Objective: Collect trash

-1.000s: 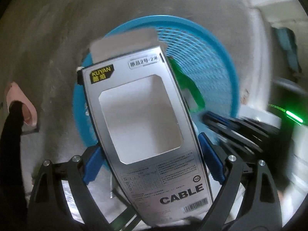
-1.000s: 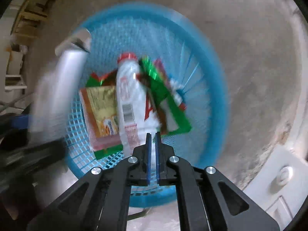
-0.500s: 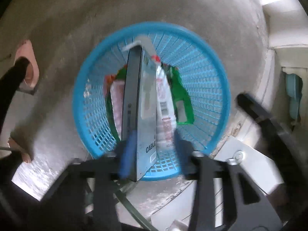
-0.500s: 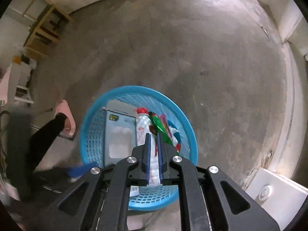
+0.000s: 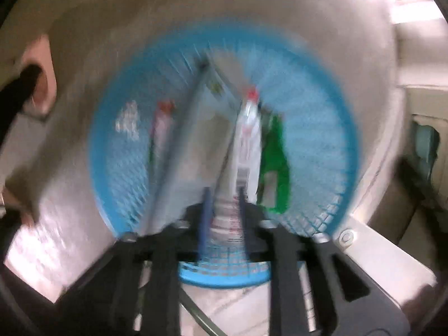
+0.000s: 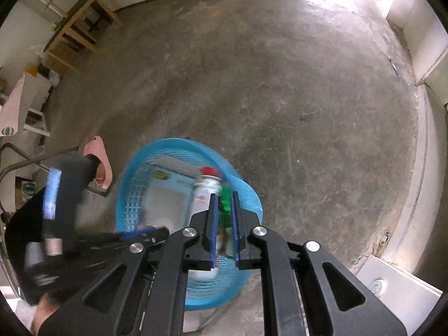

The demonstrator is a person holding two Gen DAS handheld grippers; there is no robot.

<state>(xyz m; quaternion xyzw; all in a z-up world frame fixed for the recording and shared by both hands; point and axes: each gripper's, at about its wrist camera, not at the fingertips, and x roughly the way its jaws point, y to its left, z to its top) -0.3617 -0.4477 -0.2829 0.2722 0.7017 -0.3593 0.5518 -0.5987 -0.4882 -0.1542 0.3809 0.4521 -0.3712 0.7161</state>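
Note:
A blue mesh basket (image 5: 350,145) stands on the concrete floor, straight below both grippers. Inside it lie a grey cable box (image 5: 196,140), a white bottle with a red cap (image 5: 247,140) and a green wrapper (image 5: 275,162). My left gripper (image 5: 224,193) hangs above the basket in a blurred picture, its jaws narrow and opening, nothing between them. My right gripper (image 6: 224,196) is higher over the basket (image 6: 168,142), jaws opening to a thin gap with nothing held. Box (image 6: 165,198), bottle (image 6: 205,187) and wrapper (image 6: 225,198) show beneath it.
A pink slipper (image 6: 98,162) with a dark-clad leg in it stands just left of the basket. Wooden frames (image 6: 75,28) stand at the far left. A white panel (image 6: 397,282) lies at the lower right, and a raised kerb (image 6: 420,140) runs along the right.
The left gripper let go of the cable box, which now lies in the basket, and its jaws narrowed. The right gripper rose well above the basket and its shut jaws parted slightly.

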